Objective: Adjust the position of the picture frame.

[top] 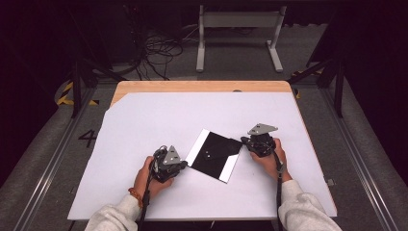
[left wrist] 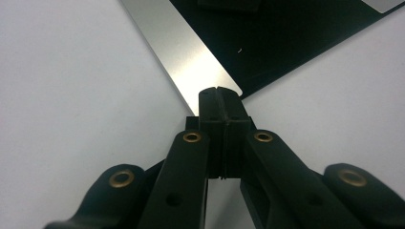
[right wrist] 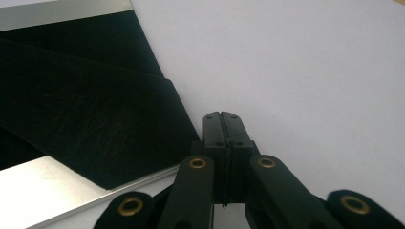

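A dark room with cables on the floor and a pale metal stand [top: 239, 29] lies behind the counter [top: 144, 120], whose wooden top is covered almost wholly by a white sheet. Near the middle of the person's side lies the thing being worked on: a flat black folder [top: 215, 154] with silvery strips along two opposite edges and a black flap folded across it, turned like a diamond so that its corners point at the two hands. Its long axis, as far as can be judged, runs from the far left to the near right, along the silvery strips. The left tongs [top: 179, 166] sit at its near-left corner, and in the left gripper view [left wrist: 220, 98] their tips meet the end of the silvery strip [left wrist: 181, 47], touching it or just short of it. The right tongs [top: 251, 140] lie at the opposite, right corner; in the right gripper view [right wrist: 223, 125] their tips stand just beside the flap's edge [right wrist: 95, 124], apart from it. Both pairs are pressed fully together and hold nothing. The folder lies between the hands, each about equally near, so either could open and take its own corner.
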`<move>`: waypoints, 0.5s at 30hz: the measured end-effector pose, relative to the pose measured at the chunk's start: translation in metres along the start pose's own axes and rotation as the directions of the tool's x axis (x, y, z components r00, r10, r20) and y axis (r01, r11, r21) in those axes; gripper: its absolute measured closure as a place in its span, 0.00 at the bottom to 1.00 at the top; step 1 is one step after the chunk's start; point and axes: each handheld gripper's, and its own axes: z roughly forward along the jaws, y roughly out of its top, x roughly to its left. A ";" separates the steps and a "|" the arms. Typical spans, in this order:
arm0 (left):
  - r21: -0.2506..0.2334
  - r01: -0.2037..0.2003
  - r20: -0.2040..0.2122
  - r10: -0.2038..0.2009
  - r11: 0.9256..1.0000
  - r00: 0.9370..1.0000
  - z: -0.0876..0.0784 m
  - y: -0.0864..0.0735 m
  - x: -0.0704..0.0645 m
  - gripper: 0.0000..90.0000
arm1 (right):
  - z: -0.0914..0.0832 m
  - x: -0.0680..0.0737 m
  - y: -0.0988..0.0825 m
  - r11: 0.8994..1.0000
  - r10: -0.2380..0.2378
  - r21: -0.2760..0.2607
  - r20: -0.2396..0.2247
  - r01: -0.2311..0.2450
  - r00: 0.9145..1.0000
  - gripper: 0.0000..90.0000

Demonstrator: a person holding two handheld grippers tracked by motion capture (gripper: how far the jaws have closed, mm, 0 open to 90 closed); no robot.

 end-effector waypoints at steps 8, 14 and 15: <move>0.005 -0.002 0.000 0.002 1.000 1.000 0.000 0.001 0.004 1.00 | -0.002 -0.004 -0.001 1.000 -0.008 0.013 -0.057 0.009 0.998 1.00; 0.017 0.001 -0.002 -0.001 1.000 1.000 0.000 0.002 0.008 1.00 | -0.006 -0.005 -0.002 1.000 -0.014 0.026 -0.100 0.016 0.995 1.00; 0.019 -0.003 -0.008 0.003 1.000 1.000 0.000 0.002 0.009 1.00 | -0.008 -0.005 -0.003 0.999 -0.016 0.032 -0.120 0.020 0.993 1.00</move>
